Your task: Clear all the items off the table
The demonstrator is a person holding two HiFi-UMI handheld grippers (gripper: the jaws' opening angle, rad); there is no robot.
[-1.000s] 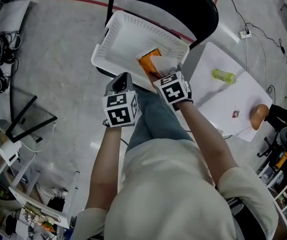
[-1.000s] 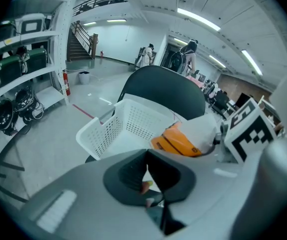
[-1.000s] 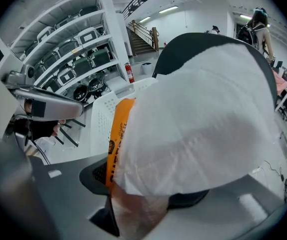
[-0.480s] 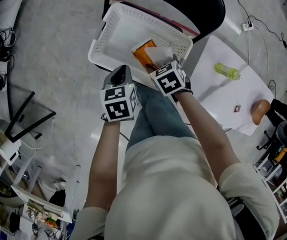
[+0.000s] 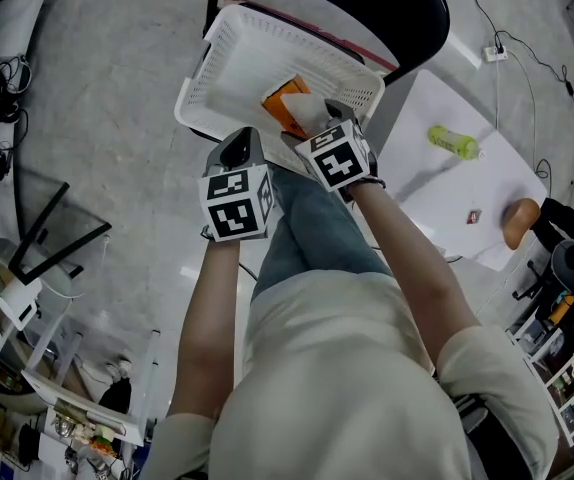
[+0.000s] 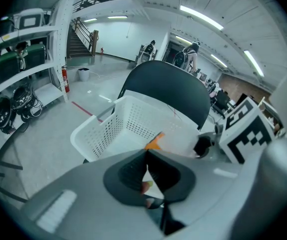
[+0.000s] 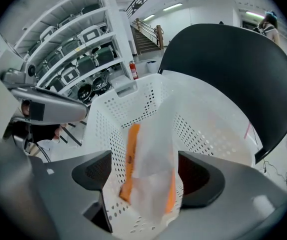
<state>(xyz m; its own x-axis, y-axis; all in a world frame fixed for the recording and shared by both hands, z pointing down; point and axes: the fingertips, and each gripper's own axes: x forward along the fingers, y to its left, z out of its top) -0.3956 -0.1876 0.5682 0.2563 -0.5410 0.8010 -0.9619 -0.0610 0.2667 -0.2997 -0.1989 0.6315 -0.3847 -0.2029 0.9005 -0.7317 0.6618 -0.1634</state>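
Note:
A white perforated basket (image 5: pixel 229 63) stands on a black chair (image 5: pixel 367 8). Above its near rim my right gripper (image 5: pixel 314 124) points down. Its jaws have just been opening and now stand wide. An orange-and-clear plastic packet (image 7: pixel 151 174) hangs loose between them over the basket's floor (image 7: pixel 208 134), and the pads do not press on it. In the head view the packet (image 5: pixel 287 105) lies just inside the rim. My left gripper (image 6: pixel 147 176) is shut on nothing and waits beside the basket (image 6: pixel 108 129), at the left (image 5: pixel 242 150).
A white table (image 5: pixel 437 203) at the right carries a yellow-green bottle (image 5: pixel 454 144), a small red item (image 5: pixel 474 216) and a brown rounded object (image 5: pixel 518 224). Shelving and cables line the left side over grey floor (image 5: pixel 117 148).
The right gripper has edged closer over the basket's near rim, and the packet sits a little lower inside. The left gripper has stayed put.

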